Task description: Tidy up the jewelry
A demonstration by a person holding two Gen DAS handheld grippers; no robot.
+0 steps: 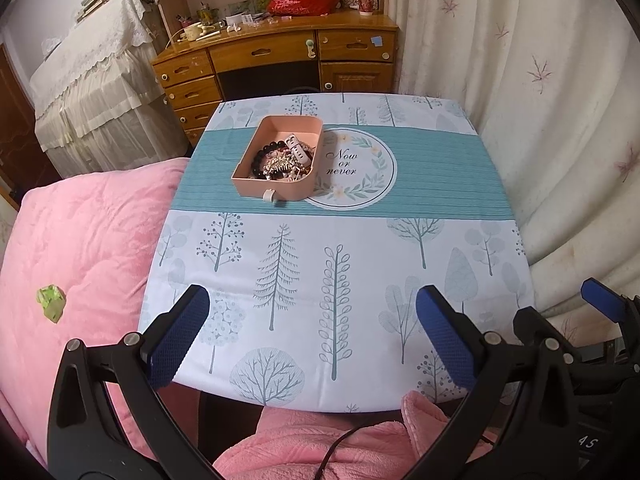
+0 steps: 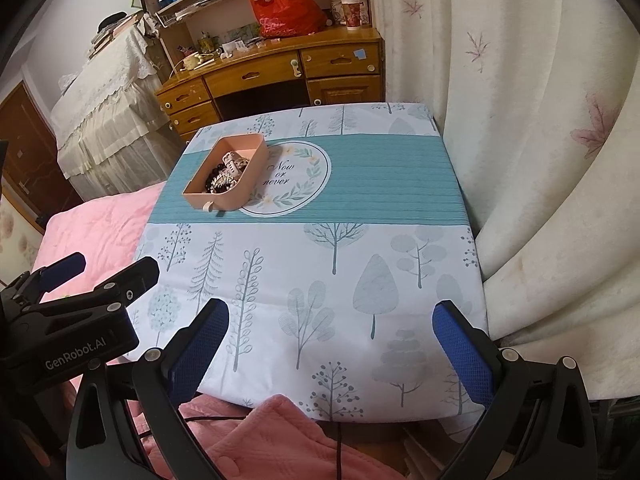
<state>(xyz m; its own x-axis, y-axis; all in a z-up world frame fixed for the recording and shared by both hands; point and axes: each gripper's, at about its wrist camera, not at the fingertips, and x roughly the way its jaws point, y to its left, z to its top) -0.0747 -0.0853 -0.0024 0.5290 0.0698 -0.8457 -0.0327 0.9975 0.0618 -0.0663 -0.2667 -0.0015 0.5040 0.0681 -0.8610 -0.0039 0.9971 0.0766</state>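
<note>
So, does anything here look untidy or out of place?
Yes. The jewelry lies in a tangled heap inside the pink box, and a small green thing sits alone on the pink blanket.

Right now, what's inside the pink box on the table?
The pink box holds a tangled pile: dark bead bracelets, a silvery comb-like piece and a white band-like item. Whatever lies under the pile, and anything against the near wall, is hidden.

Both grippers at near edge, side by side. Left gripper [image 1: 312, 328] jaws wide apart, nothing btwn. Right gripper [image 2: 330, 336] same: spread wide, empty.
</note>
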